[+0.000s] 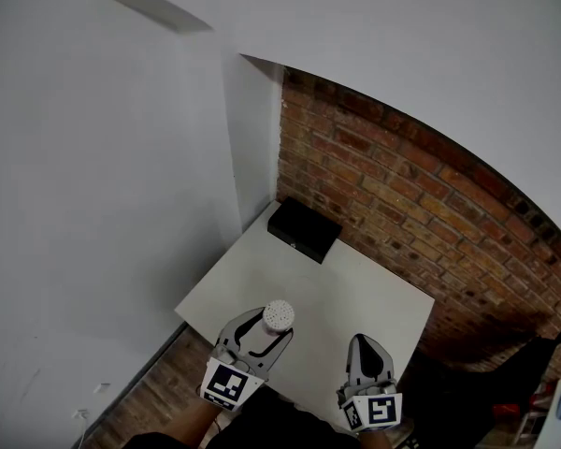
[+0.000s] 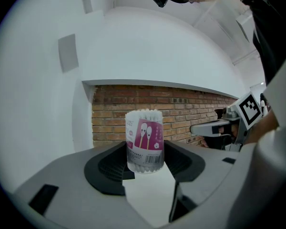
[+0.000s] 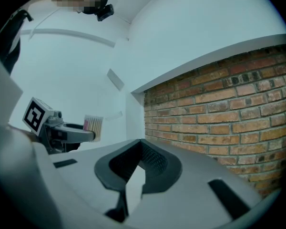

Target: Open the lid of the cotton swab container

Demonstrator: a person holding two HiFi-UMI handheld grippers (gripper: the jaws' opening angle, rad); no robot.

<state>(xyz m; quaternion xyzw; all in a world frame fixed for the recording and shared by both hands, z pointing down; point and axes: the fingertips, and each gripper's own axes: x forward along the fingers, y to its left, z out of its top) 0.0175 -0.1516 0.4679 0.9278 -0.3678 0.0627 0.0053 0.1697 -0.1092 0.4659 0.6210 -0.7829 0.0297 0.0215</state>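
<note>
Clear plastic with a pink label, the cotton swab container (image 2: 144,140) stood upright between the jaws of the left gripper (image 1: 265,330), which clamped its sides at 9 and 3 o'clock, over the 7 o'clock corner of the white table (image 1: 355,297) in the head view. The right gripper (image 1: 367,346) hung at 3 o'clock of the left one, well apart from the container, its jaws closed together on nothing. A black box (image 1: 304,229) lay at the table's 12 o'clock end by the brick wall (image 1: 402,195).
</note>
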